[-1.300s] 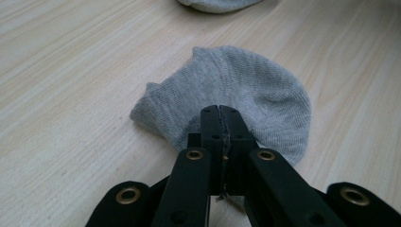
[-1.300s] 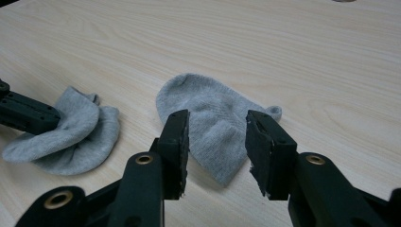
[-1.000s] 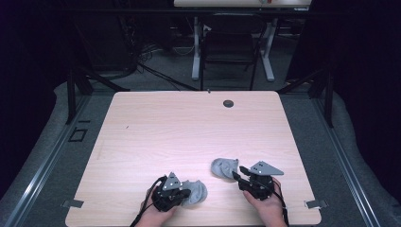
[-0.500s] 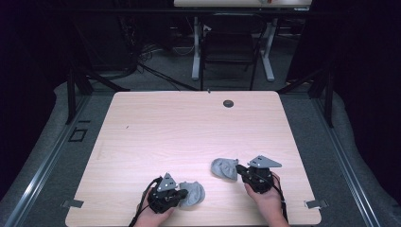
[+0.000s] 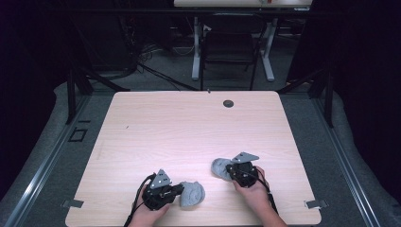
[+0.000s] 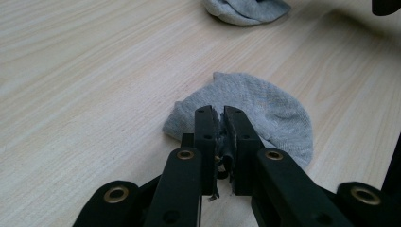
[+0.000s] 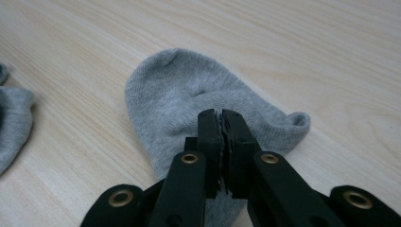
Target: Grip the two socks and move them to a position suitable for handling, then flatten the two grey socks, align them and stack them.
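Two grey ankle socks lie on the pale wooden table (image 5: 189, 127). The left sock (image 5: 193, 194) (image 6: 279, 113) lies flat just beyond my left gripper (image 5: 182, 191) (image 6: 221, 112). That gripper's jaws have just been opening and stand a narrow slit apart at the sock's near edge, with no fabric seen pinched. My right gripper (image 5: 230, 171) (image 7: 221, 116) has just been closing and is shut on the near edge of the right sock (image 5: 220, 168) (image 7: 179, 90), with thin grey fabric between its pads. The left sock (image 7: 12, 123) also appears at the right gripper view's left edge.
A small round hole (image 5: 228, 103) sits near the table's far edge. Tape marks (image 5: 316, 204) sit at the front corners. A chair and desk legs (image 5: 227, 52) stand on the floor beyond the table.
The right hand has moved left to its sock, and its jaws have gone from wide apart to closed on it. The left hand and both socks have stayed put.
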Motion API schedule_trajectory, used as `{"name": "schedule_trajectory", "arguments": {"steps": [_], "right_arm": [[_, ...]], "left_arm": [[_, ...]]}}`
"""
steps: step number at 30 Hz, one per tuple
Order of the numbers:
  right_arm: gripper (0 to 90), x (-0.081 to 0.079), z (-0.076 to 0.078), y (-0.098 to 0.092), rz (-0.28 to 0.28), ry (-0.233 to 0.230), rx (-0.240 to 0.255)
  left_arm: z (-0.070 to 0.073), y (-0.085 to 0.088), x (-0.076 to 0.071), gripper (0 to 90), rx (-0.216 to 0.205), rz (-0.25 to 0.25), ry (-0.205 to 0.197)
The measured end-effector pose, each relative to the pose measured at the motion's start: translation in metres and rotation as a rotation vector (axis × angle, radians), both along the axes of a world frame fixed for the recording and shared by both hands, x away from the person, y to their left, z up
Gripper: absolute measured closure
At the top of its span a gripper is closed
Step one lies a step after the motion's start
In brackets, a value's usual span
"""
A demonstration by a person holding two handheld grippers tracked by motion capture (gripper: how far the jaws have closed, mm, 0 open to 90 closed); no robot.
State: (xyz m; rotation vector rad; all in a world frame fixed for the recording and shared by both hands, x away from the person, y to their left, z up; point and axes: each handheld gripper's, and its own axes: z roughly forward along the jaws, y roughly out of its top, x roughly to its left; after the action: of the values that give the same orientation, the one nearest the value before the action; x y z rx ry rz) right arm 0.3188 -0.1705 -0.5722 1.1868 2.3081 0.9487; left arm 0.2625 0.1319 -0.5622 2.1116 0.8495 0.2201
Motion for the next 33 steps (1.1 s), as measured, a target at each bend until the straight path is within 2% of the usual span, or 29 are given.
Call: {"name": "schedule_trajectory", "arguments": {"steps": [8, 27, 33], "right_arm": [[88.1, 0.003, -0.003, 0.008, 0.025, -0.001, 0.006], [87.9, 0.010, -0.006, 0.048, 0.111, 0.002, 0.049], [87.6, 0.012, -0.008, 0.055, 0.105, -0.006, 0.073]], "left_arm": [[0.001, 0.002, 0.000, 84.3, -0.003, 0.007, -0.004], [0.000, 0.003, 0.001, 84.0, -0.005, 0.005, -0.001], [0.000, 0.003, 0.001, 83.9, -0.005, 0.002, -0.002]]}}
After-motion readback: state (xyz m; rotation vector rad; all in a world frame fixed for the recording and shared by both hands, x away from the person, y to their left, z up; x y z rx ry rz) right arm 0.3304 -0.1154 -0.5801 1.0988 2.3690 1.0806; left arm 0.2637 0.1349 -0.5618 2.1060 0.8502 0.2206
